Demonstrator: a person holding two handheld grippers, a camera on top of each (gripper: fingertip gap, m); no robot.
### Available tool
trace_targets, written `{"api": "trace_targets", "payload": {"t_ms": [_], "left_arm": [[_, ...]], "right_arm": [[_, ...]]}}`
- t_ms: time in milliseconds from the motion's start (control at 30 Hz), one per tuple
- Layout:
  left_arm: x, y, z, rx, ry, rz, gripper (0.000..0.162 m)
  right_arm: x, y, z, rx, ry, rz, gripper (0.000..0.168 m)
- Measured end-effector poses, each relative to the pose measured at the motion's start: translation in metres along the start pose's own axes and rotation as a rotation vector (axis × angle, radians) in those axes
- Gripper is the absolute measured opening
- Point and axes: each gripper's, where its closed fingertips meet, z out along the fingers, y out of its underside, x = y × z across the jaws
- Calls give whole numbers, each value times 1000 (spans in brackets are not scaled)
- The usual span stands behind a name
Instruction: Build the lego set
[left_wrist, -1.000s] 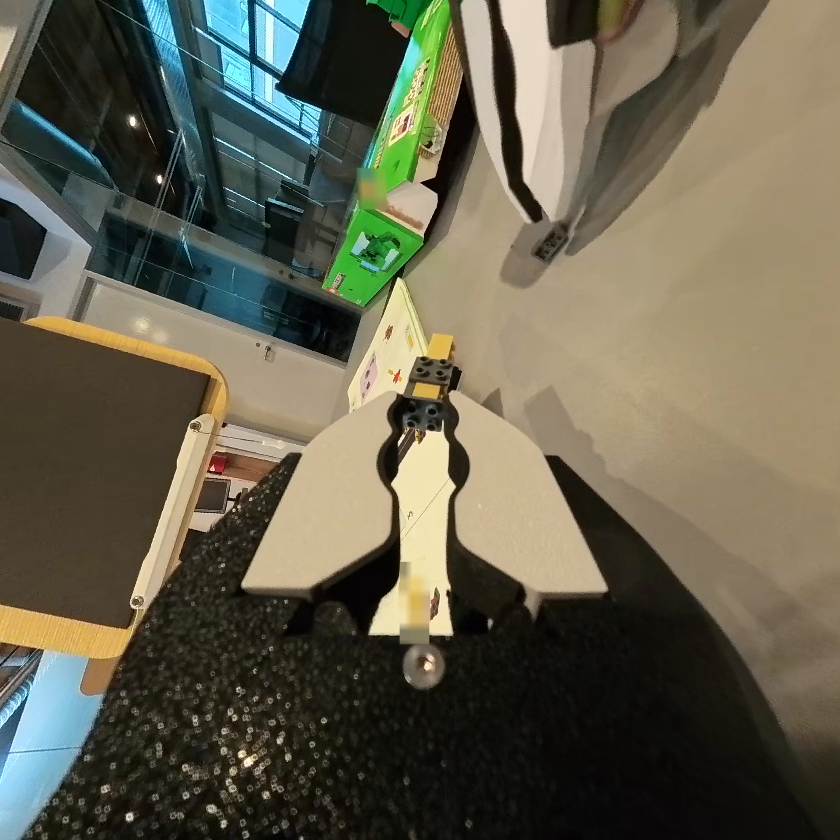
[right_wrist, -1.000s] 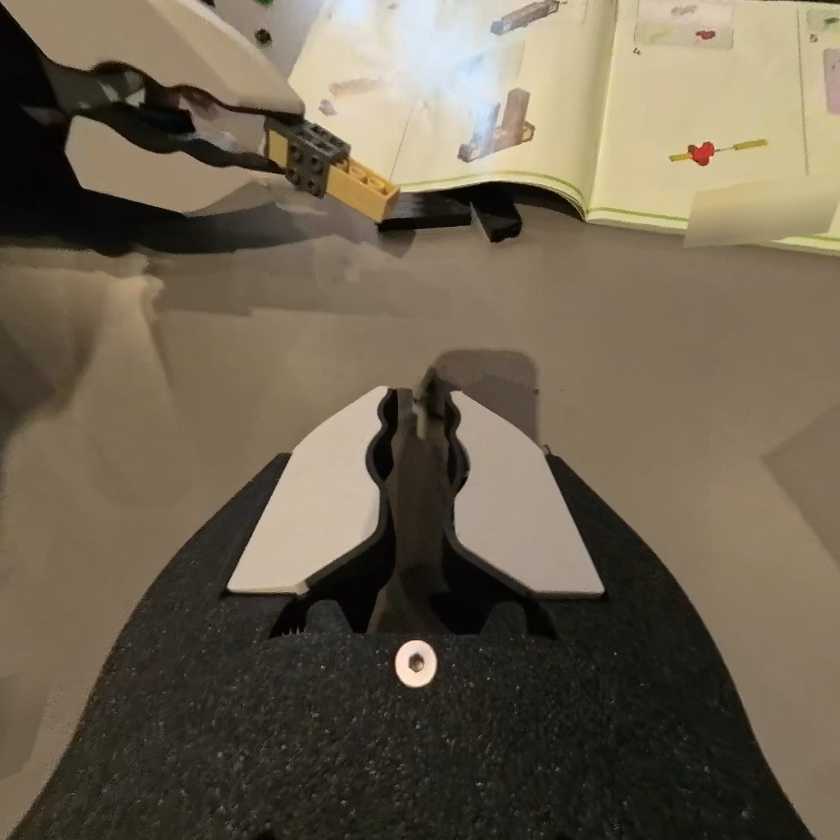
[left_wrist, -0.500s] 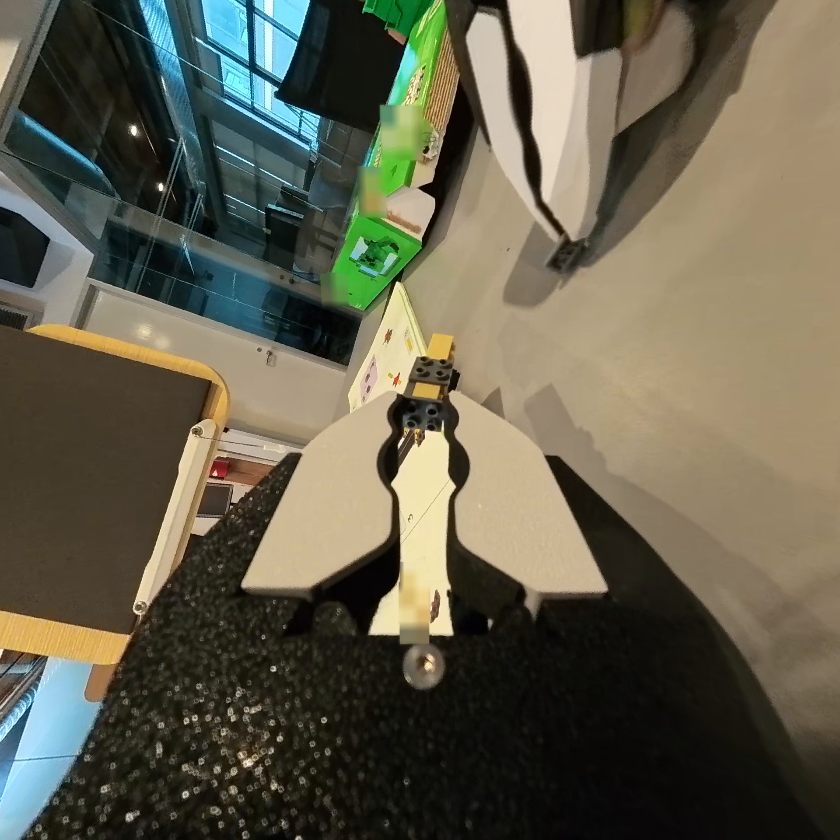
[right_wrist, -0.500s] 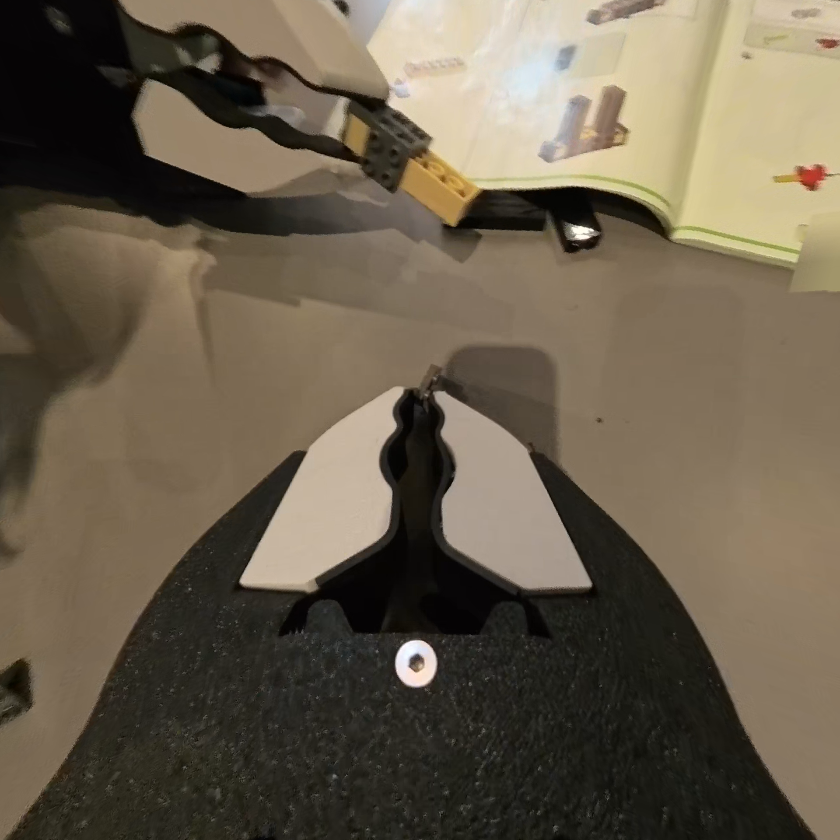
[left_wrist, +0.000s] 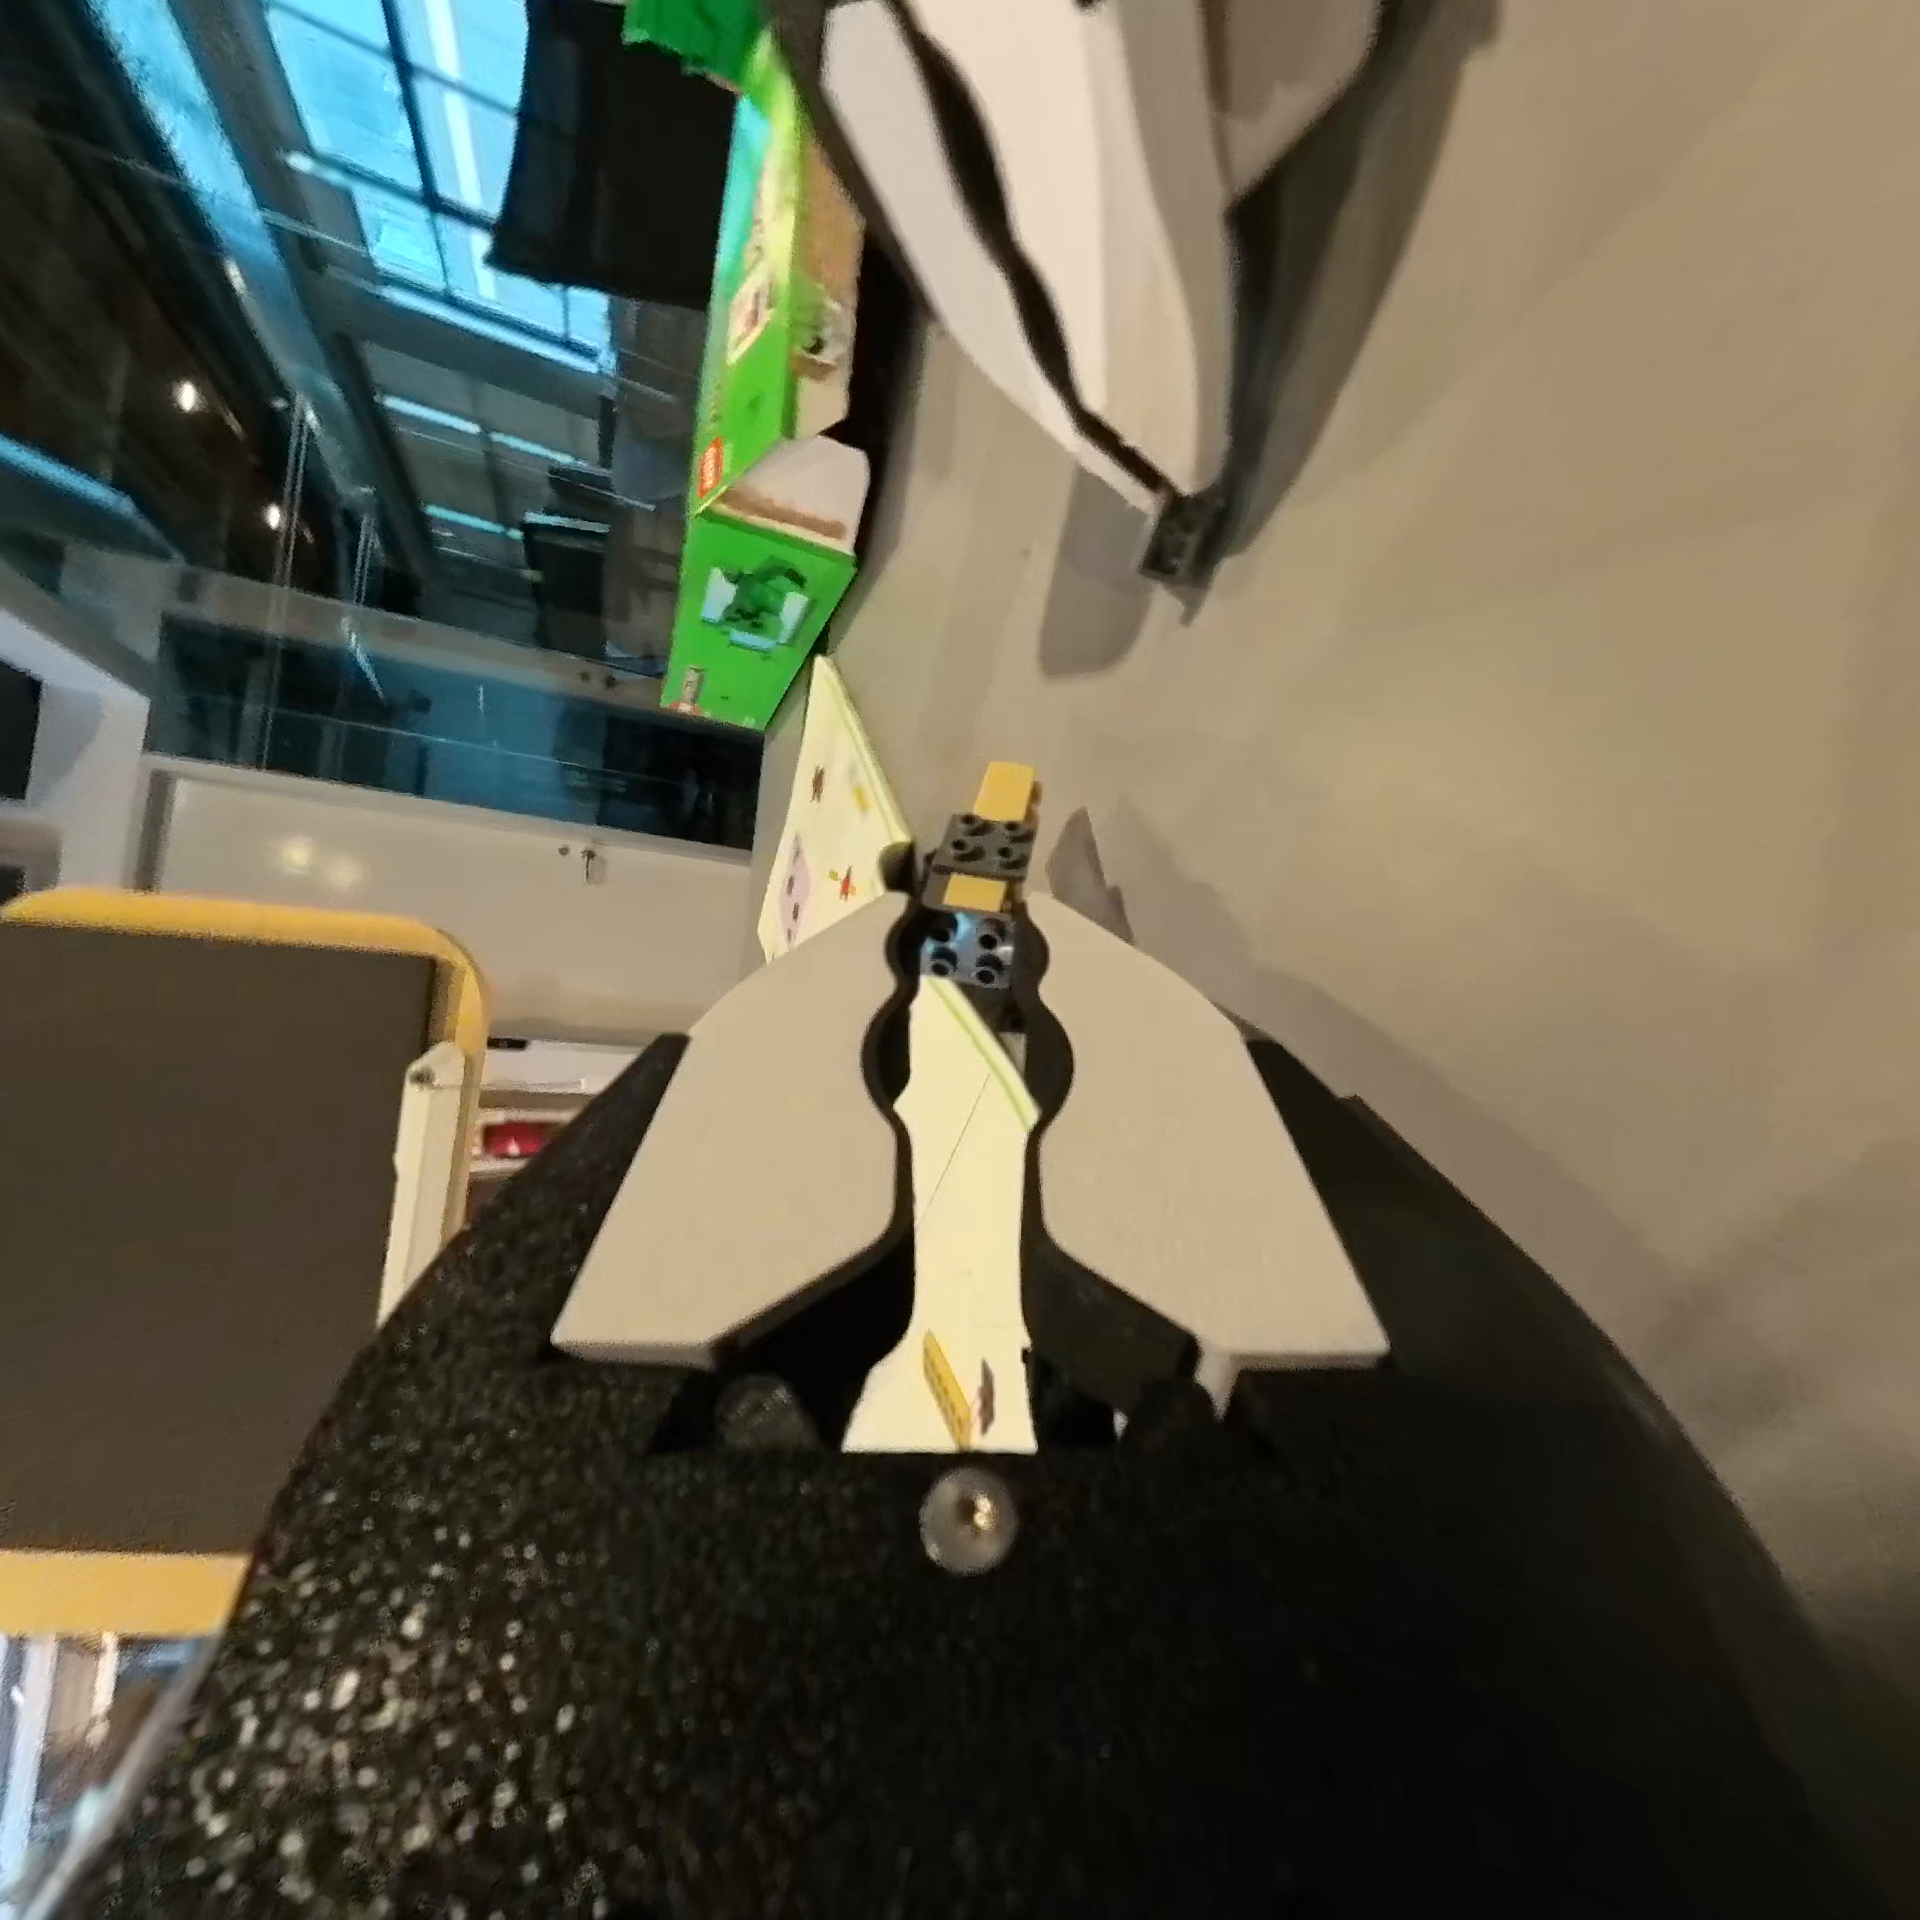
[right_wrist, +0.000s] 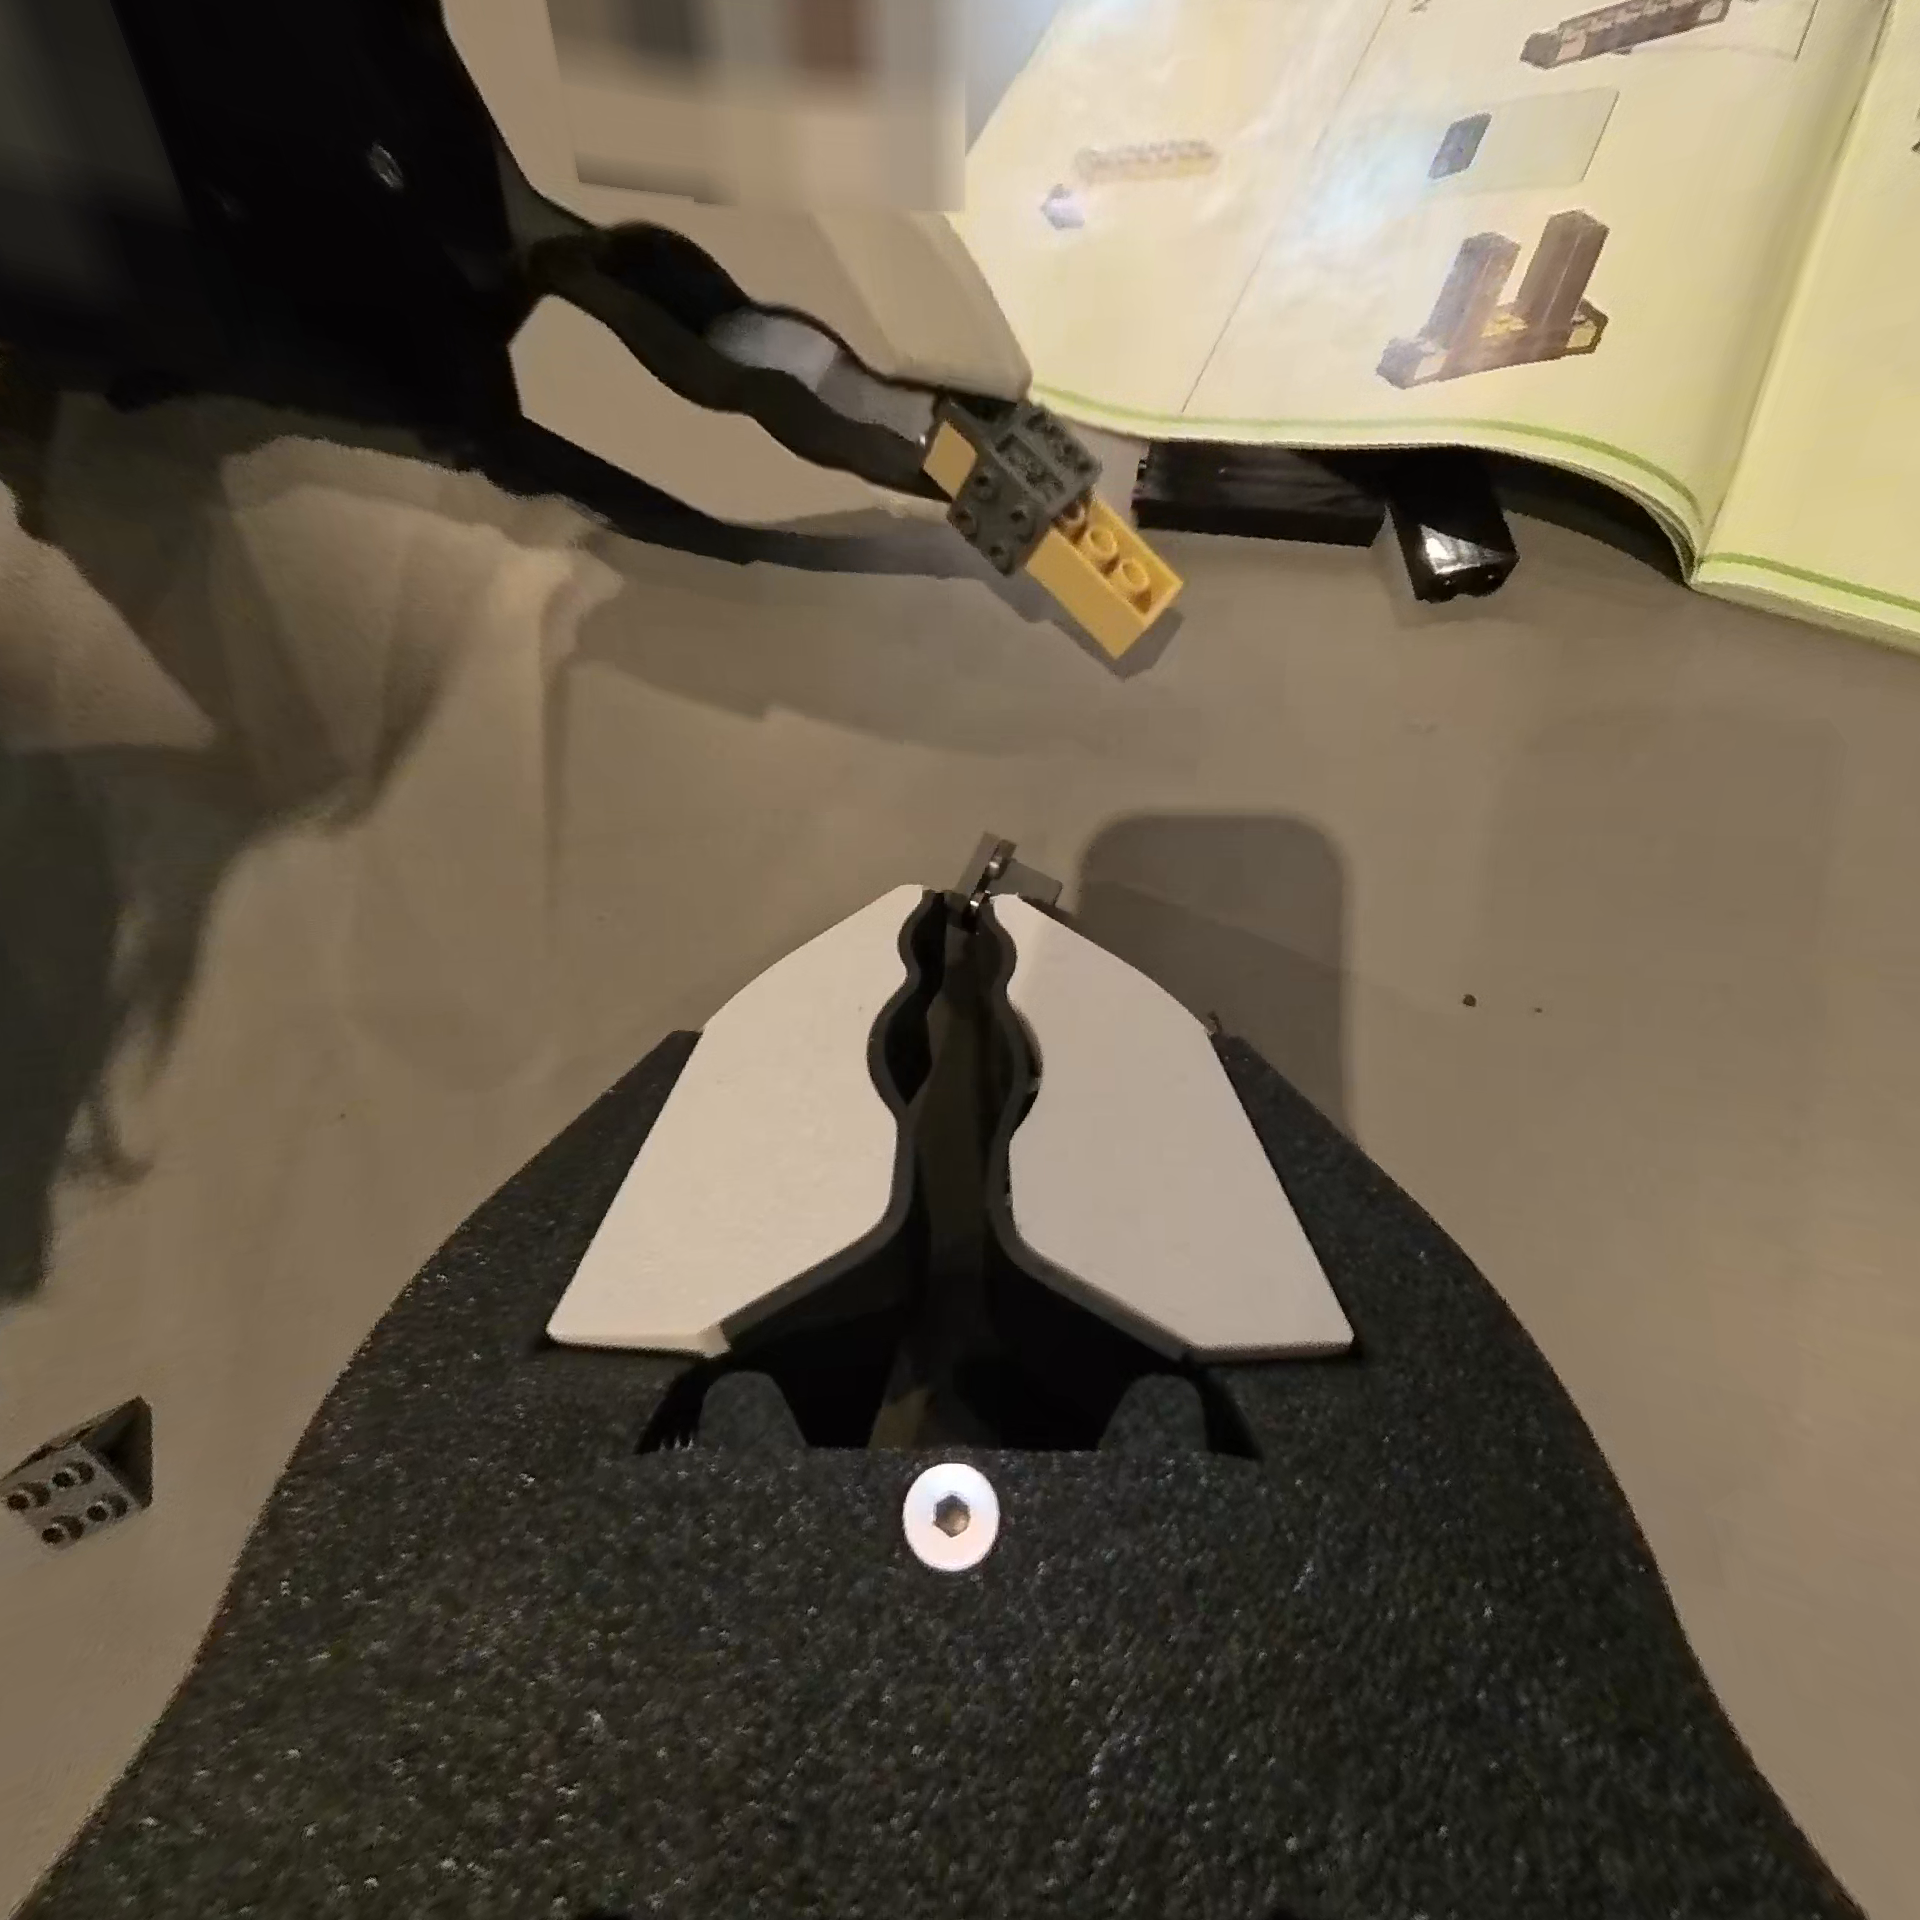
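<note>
My left gripper (left_wrist: 971, 925) is shut on a small Lego assembly (left_wrist: 979, 854), a tan brick with dark grey studded bricks on it, held above the grey table. The assembly also shows in the right wrist view (right_wrist: 1049, 499), sticking out of the left gripper (right_wrist: 935, 436) at the upper middle. My right gripper (right_wrist: 982, 899) is shut on a small dark grey piece (right_wrist: 992, 862), a short way below and in front of the assembly. The right gripper (left_wrist: 1122, 447) and its piece (left_wrist: 1179, 535) also show at the top of the left wrist view.
An open instruction booklet (right_wrist: 1455, 260) lies at the back right, with black pieces (right_wrist: 1247, 499) at its near edge. A loose dark grey brick (right_wrist: 78, 1486) lies at the lower left. A green Lego box (left_wrist: 758, 582) stands beyond the booklet (left_wrist: 831, 831). The gap from one gripper's tips to the other's is roughly 8 cm.
The right gripper has moved toward the left gripper's assembly, which now sits closer and more central in the right wrist view. Both grippers stay shut on their pieces.
</note>
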Motion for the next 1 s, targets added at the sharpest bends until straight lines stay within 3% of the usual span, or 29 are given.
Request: {"api": "trace_targets", "payload": {"t_ms": [333,667,833,933,1000], "left_arm": [[21,2,0,-73,192,125,18],[21,11,-19,-145,362,138,37],[12,21,-31,-228,431,79,62],[4,20,-41,-233,459,-49,53],[2,-4,-47,-125,498,-230,42]], "right_arm": [[-2,-6,-3,40,-11,0,5],[-4,-10,-6,92,-53,16,5],[-9,-15,-9,126,-80,3,5],[-24,-27,-17,209,-181,-15,5],[-36,-34,-25,263,-259,-35,5]]}}
